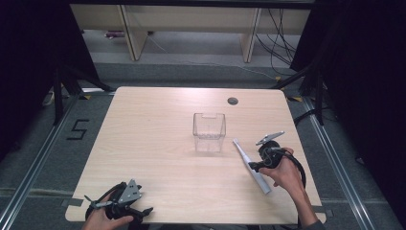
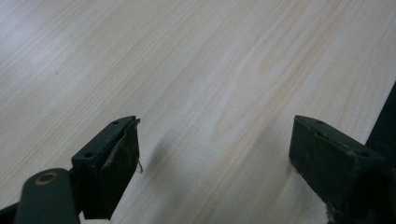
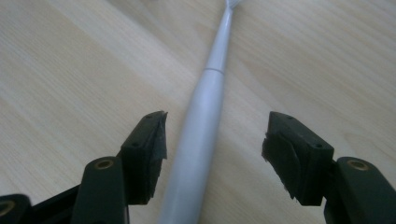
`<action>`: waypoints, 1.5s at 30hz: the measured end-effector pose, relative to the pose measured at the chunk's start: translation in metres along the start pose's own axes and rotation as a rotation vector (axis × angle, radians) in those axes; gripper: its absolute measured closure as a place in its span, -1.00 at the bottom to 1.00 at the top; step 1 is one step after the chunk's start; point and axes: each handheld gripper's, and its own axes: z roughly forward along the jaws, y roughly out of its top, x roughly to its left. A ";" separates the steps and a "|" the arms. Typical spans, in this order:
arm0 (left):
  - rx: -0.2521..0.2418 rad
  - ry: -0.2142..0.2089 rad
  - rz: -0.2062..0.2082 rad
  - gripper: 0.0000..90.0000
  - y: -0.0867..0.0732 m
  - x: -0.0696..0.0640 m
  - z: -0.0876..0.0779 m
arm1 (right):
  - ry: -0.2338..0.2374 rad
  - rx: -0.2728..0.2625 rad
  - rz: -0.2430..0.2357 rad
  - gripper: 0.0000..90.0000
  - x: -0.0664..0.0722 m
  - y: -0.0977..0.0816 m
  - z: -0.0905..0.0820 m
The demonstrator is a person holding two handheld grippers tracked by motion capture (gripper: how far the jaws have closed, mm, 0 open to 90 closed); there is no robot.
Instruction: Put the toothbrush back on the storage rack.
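Both jaws of the right gripper (image 3: 212, 140) stood apart, gripping nothing, straddling the toothbrush (image 3: 201, 135), which lay flat on the table (image 1: 153, 143), long axis toward 12 o'clock, head pointing away; the left gripper (image 2: 215, 154), likewise open and empty, was well apart.

Black tongs (image 1: 250, 165) with brass-coloured pivot screws; grey three-cornered top plates; black trailing cables.

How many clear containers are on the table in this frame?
1. The clear container stands upright near the table's middle, just left of the electric toothbrush lying under the right tool.
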 end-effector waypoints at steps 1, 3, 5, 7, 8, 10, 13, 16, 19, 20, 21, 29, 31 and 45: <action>0.001 0.000 0.000 -0.65 0.000 0.000 0.000 | -0.004 0.005 -0.009 -0.13 0.000 0.001 0.002; 0.001 -0.001 -0.002 -0.65 0.000 0.000 0.000 | -0.015 0.007 -0.020 -0.13 0.000 0.002 0.003; 0.001 0.002 0.000 -0.65 0.000 0.000 0.000 | -0.004 0.034 -0.023 -0.08 0.002 0.004 0.006; -0.001 0.001 -0.017 -0.65 0.000 -0.001 0.001 | 0.006 0.051 -0.032 -0.06 0.003 0.005 0.009; -0.001 0.001 -0.017 -0.65 0.000 -0.001 0.001 | 0.006 0.051 -0.032 -0.06 0.003 0.005 0.009; 0.001 -0.001 -0.011 -0.65 0.000 -0.001 0.001 | 0.010 0.074 -0.034 -0.04 0.004 0.006 0.012; 0.000 -0.002 -0.017 -0.65 0.000 -0.001 0.001 | 0.005 0.095 -0.078 -0.01 0.003 0.008 0.017; 0.001 0.002 -0.004 -0.65 0.000 0.000 0.000 | -0.003 0.123 -0.064 0.03 0.003 0.010 0.019; 0.000 0.002 -0.004 -0.65 0.000 0.000 0.000 | -0.002 0.153 -0.046 0.06 0.004 0.011 0.020; -0.002 0.001 -0.003 -0.65 0.000 0.000 0.000 | -0.002 0.150 -0.069 0.09 0.003 0.011 0.021; -0.001 0.001 -0.002 -0.65 0.000 0.000 0.000 | 0.013 0.176 -0.046 0.10 0.005 0.012 0.022; 0.000 0.000 -0.003 -0.66 0.000 0.000 0.000 | -0.009 0.208 -0.097 0.22 0.006 0.015 0.029; -0.003 -0.004 -0.018 -0.66 0.000 -0.001 0.001 | -0.009 0.214 -0.109 0.24 0.007 0.016 0.031; -0.003 -0.003 -0.001 -0.66 0.000 0.000 0.001 | 0.008 0.331 -0.120 0.44 0.003 0.026 0.036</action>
